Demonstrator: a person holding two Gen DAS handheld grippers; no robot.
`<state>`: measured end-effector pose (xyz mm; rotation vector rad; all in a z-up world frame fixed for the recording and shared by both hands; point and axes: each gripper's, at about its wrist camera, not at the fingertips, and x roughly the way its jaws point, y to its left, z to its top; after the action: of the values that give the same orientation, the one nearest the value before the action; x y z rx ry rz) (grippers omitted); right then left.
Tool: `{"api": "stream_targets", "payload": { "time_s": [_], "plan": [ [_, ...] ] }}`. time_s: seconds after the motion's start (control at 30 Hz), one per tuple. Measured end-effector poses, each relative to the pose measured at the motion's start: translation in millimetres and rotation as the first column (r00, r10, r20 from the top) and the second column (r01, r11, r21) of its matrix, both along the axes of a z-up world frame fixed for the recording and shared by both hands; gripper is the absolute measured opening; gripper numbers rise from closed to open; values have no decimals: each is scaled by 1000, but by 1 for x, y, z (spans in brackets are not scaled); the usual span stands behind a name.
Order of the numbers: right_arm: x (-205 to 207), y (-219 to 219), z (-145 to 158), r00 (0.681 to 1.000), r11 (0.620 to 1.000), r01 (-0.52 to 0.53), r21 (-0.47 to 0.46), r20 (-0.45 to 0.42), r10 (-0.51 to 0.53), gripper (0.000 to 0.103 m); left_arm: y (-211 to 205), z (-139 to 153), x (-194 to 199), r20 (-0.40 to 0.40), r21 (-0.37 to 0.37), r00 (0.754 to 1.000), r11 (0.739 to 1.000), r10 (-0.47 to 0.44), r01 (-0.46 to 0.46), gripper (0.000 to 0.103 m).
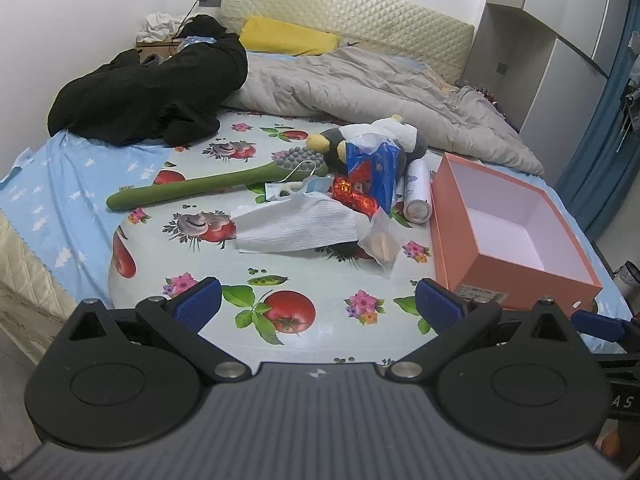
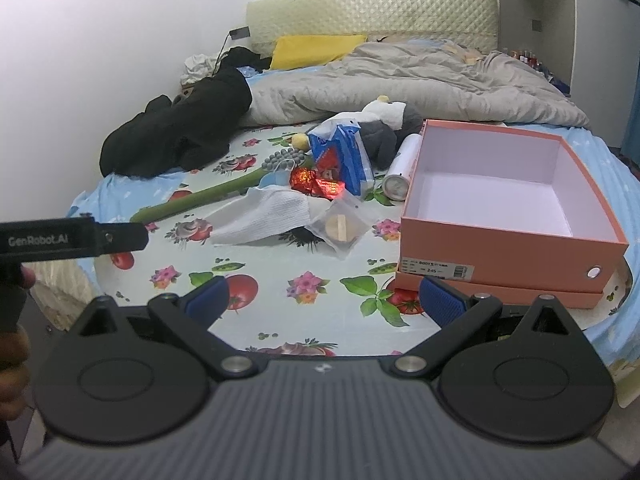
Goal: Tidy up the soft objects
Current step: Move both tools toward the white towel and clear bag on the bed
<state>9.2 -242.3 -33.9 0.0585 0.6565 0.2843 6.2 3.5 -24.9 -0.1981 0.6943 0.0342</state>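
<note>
left gripper (image 1: 316,304) is hovering low over the near edge of the floral cloth (image 1: 208,280), jaws spread wide w/ nothing btwn the blue pads (image 1: 200,304). right gripper (image 2: 323,300) is doing the same from its side, also spread wide & empty, its right pad sitting just in front of the orange box (image 2: 516,248).

soft stuff is lying in a heap mid-cloth, just left of the box: grey & white plush toy (image 2: 384,132) at the back, blue & white plastic bag (image 2: 340,156) leaning against it, red foil wrapper (image 2: 316,184) in front, white paper towel (image 2: 260,216) lying flat nearer the grippers, clear pouch (image 2: 340,232) overlapping its right edge. green long-handled massager (image 1: 192,190) is stretching out to the left. white cylinder can (image 2: 400,172) is lying on its side btwn the heap & the box wall.

box is sitting open, white inside. black clothing (image 1: 160,92) is piled at far left, grey duvet (image 1: 360,88) & yellow pillow (image 1: 288,36) behind.
</note>
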Motion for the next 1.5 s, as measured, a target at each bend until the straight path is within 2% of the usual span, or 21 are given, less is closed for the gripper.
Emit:
{"api": "stream_targets", "payload": {
  "time_s": [0.4, 1.2, 1.43, 1.5],
  "plan": [
    [1, 1, -3, 1000, 1000, -3, -5, 1, 3, 103, 0, 3, -2, -11, 6, 1000, 1000, -3, 3, 103],
    [2, -1, -8, 1000, 1000, 0, 1, -22, 0, 103, -5, -13, 1, -39, -10, 999, 1000, -9, 9, 103],
    [2, 4, -14, 1000, 1000, -13, 1, -25, 13, 103, 1, -21, 10, -66, -35, 998, 999, -14, 12, 103],
    [9, 9, -19, 1000, 1000, -7, -24, -25, 6, 103, 1, -28, 21, -66, -19, 997, 999, -37, 36, 103]
  ]
}}
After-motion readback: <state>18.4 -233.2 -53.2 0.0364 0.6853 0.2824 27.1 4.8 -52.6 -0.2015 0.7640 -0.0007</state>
